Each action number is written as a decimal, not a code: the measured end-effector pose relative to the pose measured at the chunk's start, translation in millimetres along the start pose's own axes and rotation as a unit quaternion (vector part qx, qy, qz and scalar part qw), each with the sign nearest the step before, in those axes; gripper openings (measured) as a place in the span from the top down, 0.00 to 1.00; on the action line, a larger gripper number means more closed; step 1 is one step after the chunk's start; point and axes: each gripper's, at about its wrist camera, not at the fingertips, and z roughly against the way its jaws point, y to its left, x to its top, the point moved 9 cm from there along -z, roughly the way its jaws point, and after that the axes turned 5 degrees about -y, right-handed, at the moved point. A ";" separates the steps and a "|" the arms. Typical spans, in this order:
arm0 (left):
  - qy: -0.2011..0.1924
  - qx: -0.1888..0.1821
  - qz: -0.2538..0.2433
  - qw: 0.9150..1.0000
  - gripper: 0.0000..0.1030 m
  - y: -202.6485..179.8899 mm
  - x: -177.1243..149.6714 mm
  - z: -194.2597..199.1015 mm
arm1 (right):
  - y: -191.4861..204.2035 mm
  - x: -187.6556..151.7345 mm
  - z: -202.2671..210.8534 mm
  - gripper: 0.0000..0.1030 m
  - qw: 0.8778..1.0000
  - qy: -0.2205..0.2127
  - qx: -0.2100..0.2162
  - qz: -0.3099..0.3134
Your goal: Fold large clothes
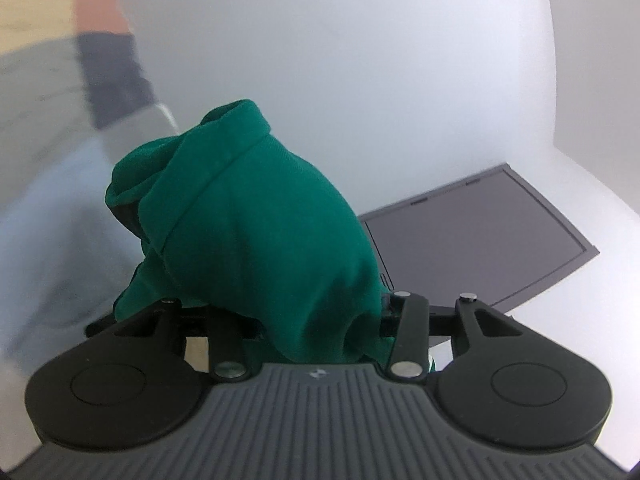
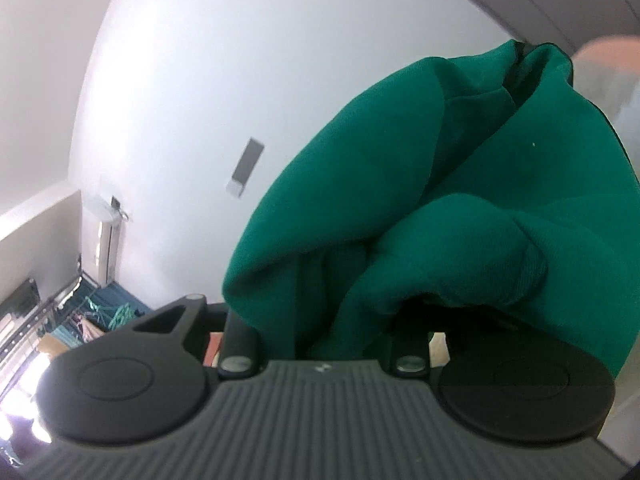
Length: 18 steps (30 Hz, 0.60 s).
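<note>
While a white wall (image 1: 400, 80) filled both wrist views, a bunched green knit garment (image 1: 256, 216) hung aloft, pinched in the left gripper (image 1: 304, 320) and the right gripper (image 2: 320, 320), both jaws clenched on cloth. Drawing the hands evenly apart would likely spread it flat before folding.

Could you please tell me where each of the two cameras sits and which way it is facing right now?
Left wrist: on the left gripper, looking along it at bunched green garment, white wall and dark panel; a blurred sleeve shows.
Right wrist: on the right gripper, facing the garment and a white wall.
Shared: the garment.
</note>
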 end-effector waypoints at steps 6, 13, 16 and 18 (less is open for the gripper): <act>0.031 0.004 -0.042 0.999 0.52 16.6 -30.8 -78.2 | -61.7 27.3 21.9 0.65 0.999 -0.031 -0.008 -0.007; 0.058 -0.008 -0.111 0.992 0.57 68.3 -72.3 -104.7 | -188.1 -17.8 39.3 0.65 0.996 -0.030 -0.063 -0.059; 0.050 -0.001 -0.093 0.994 0.57 88.7 -84.0 -101.6 | -209.7 -36.4 57.2 0.64 0.996 -0.042 -0.036 -0.066; 0.048 0.001 -0.084 0.995 0.57 98.4 -88.0 -100.0 | -215.8 -47.7 64.1 0.64 0.997 -0.041 -0.039 -0.055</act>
